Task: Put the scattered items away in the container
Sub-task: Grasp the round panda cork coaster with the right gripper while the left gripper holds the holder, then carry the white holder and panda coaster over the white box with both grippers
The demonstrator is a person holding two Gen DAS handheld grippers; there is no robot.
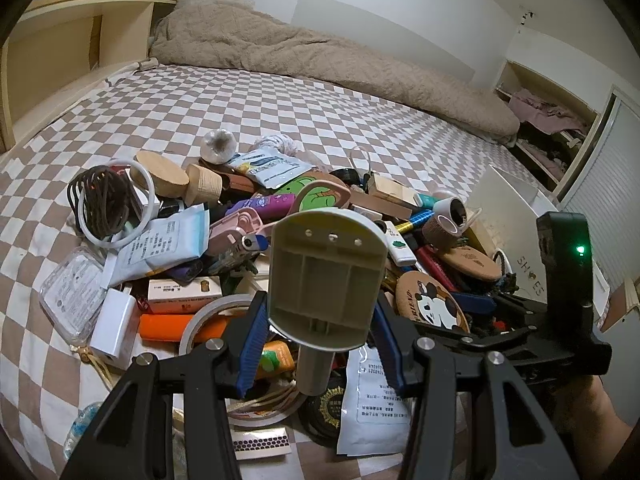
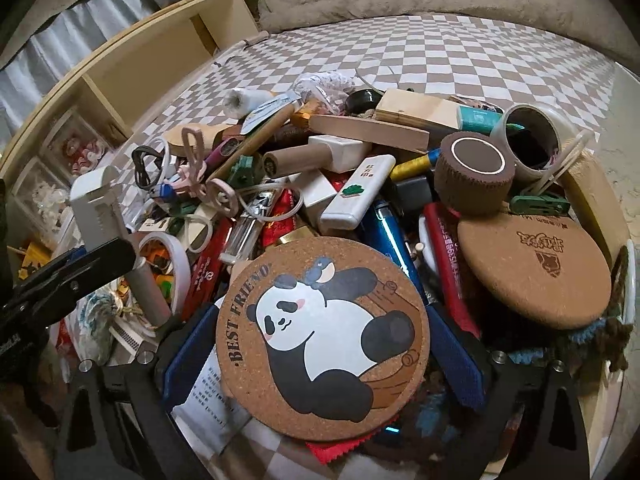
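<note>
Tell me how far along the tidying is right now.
Barely started. Nothing can be seen inside the white "SHOES" container. In hand: the left hand-held gripper grips a beige paddle-shaped plastic piece, and the right hand-held gripper straddles the panda cork coaster. Left: the big pile on the checkered bed.

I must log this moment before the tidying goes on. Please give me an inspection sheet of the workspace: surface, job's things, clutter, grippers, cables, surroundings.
Surface: checkered bedsheet, mostly bare beyond the pile.
Job's things: white container marked SHOES at the right of the pile; panda coaster; beige plastic tool.
Clutter: dense heap, among it a tape roll, orange tube, brown wrap roll, second cork coaster.
Grippers: left gripper shut on the beige plastic tool; right gripper open, pads either side of the panda coaster.
Cables: dark coiled cord.
Surroundings: beige blanket, wooden shelf.
</note>
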